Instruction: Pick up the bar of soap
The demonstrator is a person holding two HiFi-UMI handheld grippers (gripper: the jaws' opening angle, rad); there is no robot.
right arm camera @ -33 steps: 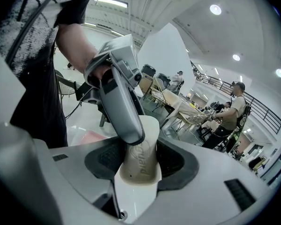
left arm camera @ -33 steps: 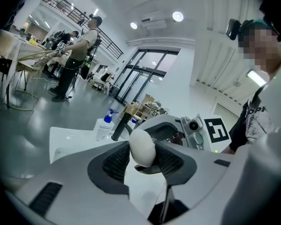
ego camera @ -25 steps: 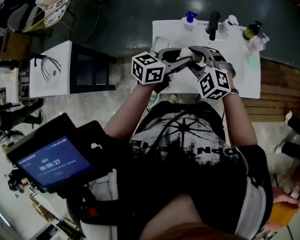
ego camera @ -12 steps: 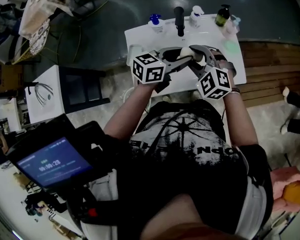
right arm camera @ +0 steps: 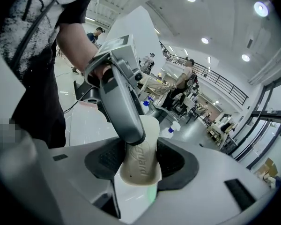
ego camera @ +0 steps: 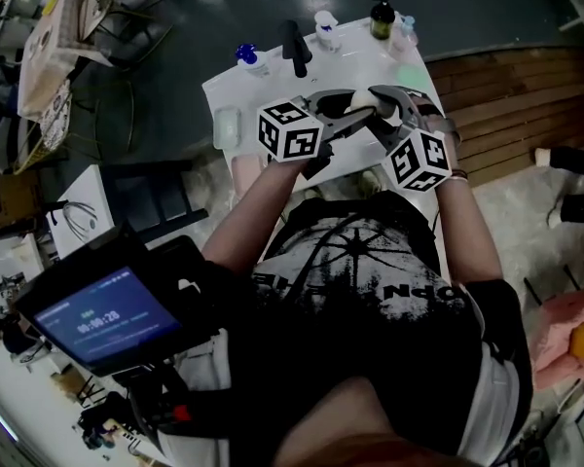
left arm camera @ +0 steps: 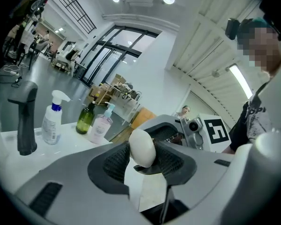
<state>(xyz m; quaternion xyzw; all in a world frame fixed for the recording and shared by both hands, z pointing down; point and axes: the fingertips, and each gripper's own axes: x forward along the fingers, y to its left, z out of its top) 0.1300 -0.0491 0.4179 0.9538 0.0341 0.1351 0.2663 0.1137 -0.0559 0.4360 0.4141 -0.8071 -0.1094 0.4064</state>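
Observation:
A pale oval bar of soap (ego camera: 361, 99) is held in the air above the white sink counter (ego camera: 236, 90), pinched from two sides. In the head view my left gripper (ego camera: 364, 114) reaches in from the left and my right gripper (ego camera: 377, 102) from the right. The left gripper view shows the soap (left arm camera: 142, 146) end on, with both ribbed pads pressed against it. In the right gripper view the soap (right arm camera: 141, 159) stands between the pads, embossed lettering facing me, and one finger of the left gripper (right arm camera: 122, 97) lies across its top.
On the counter's far edge stand a black faucet (ego camera: 292, 47), two spray bottles (ego camera: 248, 58) (ego camera: 326, 27), a dark green bottle (ego camera: 381, 15) and a pink bottle (ego camera: 403, 30). Wooden flooring (ego camera: 506, 95) lies to the right. A device with a lit screen (ego camera: 102, 314) sits at lower left.
The counter and its bottles have slid left and tilted in the head view. Both grippers keep the same hold on the soap, moving together with it.

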